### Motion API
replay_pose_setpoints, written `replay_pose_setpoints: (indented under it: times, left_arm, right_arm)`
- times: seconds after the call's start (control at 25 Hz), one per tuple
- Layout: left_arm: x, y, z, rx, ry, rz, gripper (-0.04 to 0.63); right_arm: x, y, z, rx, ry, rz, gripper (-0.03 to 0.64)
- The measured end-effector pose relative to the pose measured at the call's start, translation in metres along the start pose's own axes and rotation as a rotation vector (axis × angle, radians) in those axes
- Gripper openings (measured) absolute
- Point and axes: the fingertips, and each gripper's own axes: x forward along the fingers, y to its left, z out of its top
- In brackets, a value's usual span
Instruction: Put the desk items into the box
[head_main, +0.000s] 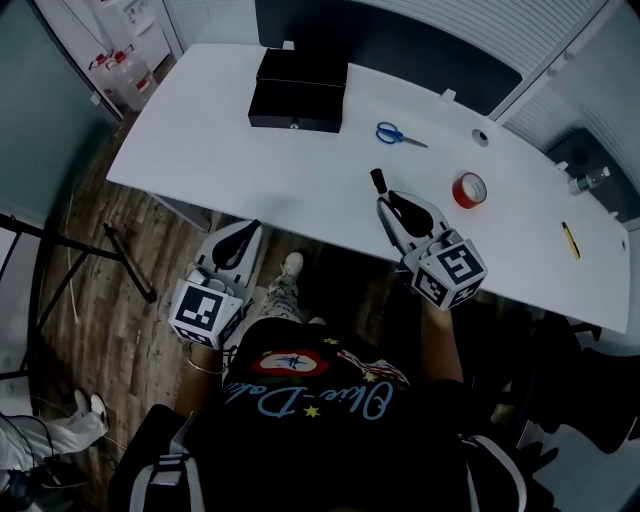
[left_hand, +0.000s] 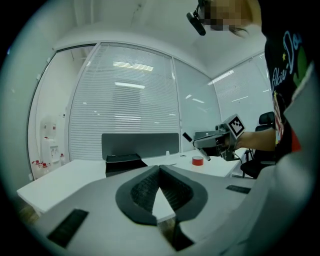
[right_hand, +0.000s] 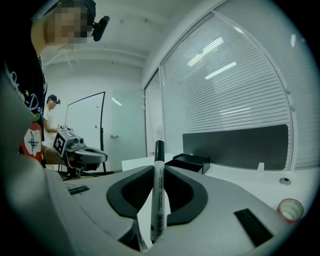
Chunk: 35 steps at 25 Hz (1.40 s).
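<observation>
Marker (right_hand: 158, 195), slim white cylinder, black cap, clamped in right claw (right_hand: 159, 169).

The head view looks steeply down from above the person, taking in the whole white desk (head_main: 250, 170) and both grippers from behind. Each gripper view sits low and close behind its own jaws, facing roughly level across the desk toward the blinds (left_hand: 125, 100). All three share the black box (head_main: 298, 90) and red tape roll (head_main: 470, 189). The left gripper view also catches the right gripper (left_hand: 197, 143), and the right gripper view the left gripper (right_hand: 102, 154)
</observation>
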Motion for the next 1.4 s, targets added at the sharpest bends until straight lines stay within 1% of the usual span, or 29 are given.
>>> replay_pose_setpoints:
  times: [0.24,0.48,0.64,0.76,0.92,1.08,1.4]
  left_arm:
    - [-0.008,-0.001,0.005,-0.001,-0.017,0.025,0.002]
    - [-0.014,0.001,0.004,0.011,-0.011,0.027,0.002]
    - [-0.005,0.017,0.0,-0.013,-0.019,0.038,0.002]
    - [0.01,0.028,0.004,-0.026,-0.03,0.03,0.002]
    - [0.031,0.043,0.016,-0.009,-0.036,0.004,0.002]
    - [0.043,0.063,0.013,-0.013,-0.019,-0.008,0.002]
    - [0.072,0.107,0.016,-0.01,-0.023,-0.005,0.002]
  right_arm:
    - [-0.005,0.012,0.002,0.013,-0.02,0.028,0.063]
    - [-0.003,0.016,0.002,0.028,-0.043,0.025,0.063]
    - [0.005,0.016,0.006,0.028,-0.047,0.01,0.063]
    - [0.016,0.014,0.013,0.011,-0.048,0.009,0.063]
    - [0.038,0.011,0.021,-0.002,-0.049,0.023,0.063]
    - [0.062,0.005,0.012,0.025,-0.033,0.028,0.063]
    - [0.116,-0.014,0.023,0.007,-0.014,0.044,0.063]
